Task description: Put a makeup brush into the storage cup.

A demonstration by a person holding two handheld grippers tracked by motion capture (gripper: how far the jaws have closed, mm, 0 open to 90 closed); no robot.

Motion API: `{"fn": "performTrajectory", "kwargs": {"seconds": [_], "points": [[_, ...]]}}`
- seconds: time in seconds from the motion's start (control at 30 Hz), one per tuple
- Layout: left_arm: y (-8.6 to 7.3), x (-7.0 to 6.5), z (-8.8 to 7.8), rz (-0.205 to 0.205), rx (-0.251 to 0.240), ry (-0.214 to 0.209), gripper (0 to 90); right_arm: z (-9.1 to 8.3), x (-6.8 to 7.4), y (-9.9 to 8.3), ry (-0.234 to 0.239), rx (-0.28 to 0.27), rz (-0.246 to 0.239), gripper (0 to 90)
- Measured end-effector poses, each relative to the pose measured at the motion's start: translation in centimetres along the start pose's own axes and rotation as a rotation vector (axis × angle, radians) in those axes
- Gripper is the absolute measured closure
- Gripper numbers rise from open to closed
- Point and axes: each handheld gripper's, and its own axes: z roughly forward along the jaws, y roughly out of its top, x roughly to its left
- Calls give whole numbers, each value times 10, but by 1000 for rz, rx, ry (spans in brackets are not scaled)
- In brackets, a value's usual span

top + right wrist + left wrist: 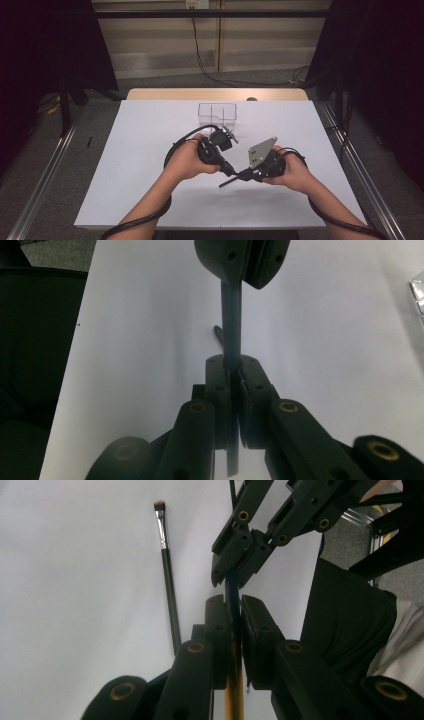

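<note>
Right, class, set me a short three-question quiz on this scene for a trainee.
1. True or false: the jaws of the left gripper stand wide open.
2. The makeup brush is: A lying flat on the white table; B held up by a bare hand; C balanced on top of a gripper.
3. What is the right gripper clamping, and what else grips that same thing?

Key
1. False: they are shut.
2. A.
3. A thin dark stick; the left gripper is shut on it too, so it spans from one gripper to the other.
</note>
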Motion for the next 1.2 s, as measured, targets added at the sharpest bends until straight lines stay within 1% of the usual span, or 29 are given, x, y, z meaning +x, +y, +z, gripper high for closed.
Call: {"fn": "performTrajectory", "kwargs": {"seconds": [0.1,0.13,0.17,0.2,0.27,0.3,0.33,0.37,0.43,0.47,0.5,0.53,0.57,0.63,0.67,0.7,0.73,0.77,0.83,0.93,0.97,1.03,1.07,1.2], "points": [[-1,3,0,-1,-16,0,819,-1,-2,-1,2,-6,5,851],[-2,4,-1,-13,-24,-6,815,-1,-2,-1,-1,-7,12,850],[-3,5,0,-24,-36,-2,801,-1,-2,-2,2,-9,17,850],[-3,6,-1,-22,-38,4,770,-1,-2,-2,-2,-8,16,851],[-5,7,-4,-28,-64,8,756,-1,-3,-3,-12,6,16,850],[-6,7,-4,-29,-75,12,729,-1,-3,-5,-12,12,26,850],[-7,7,-6,-22,-68,14,729,-2,-4,-5,-14,9,23,851],[-8,7,-6,-29,-80,21,726,-2,-4,-6,-12,4,26,850],[-9,9,-8,-29,-92,17,707,-3,-4,-7,-16,-1,31,850],[-10,9,-9,-26,-99,27,680,-3,-5,-7,-15,-4,33,850],[-11,10,-10,-34,-110,28,653,-3,-5,-7,-18,-1,33,850],[-12,10,-10,-28,-108,28,651,-3,-4,-7,-23,3,38,850],[-13,10,-10,-35,-119,31,644,-3,-5,-7,-28,4,37,850],[-15,11,-10,-44,-138,25,582,-3,-5,-8,-27,2,41,850],[-15,11,-9,-47,-149,31,548,-3,-6,-8,-30,2,42,850],[-16,10,-8,-46,-161,36,494,-3,-6,-8,-31,0,44,850],[-17,11,-8,-37,-165,39,450,-4,-6,-8,-33,-1,46,850],[-17,11,-8,-35,-175,40,423,-4,-5,-9,-35,-1,55,850],[-19,12,-7,-40,-187,38,368,-4,-5,-10,-40,3,50,850],[-21,13,-7,-27,-216,40,301,-5,-5,-14,-45,3,61,850],[-22,14,-7,-15,-224,41,299,-5,-5,-15,-46,-1,67,850],[-24,14,-6,-4,-244,40,255,-6,-5,-16,-47,-4,70,850],[-25,15,-6,-14,-247,42,232,-6,-5,-17,-48,-6,72,850],[-28,16,-4,-12,-272,41,197,-8,-6,-19,-49,-8,79,850]]}}
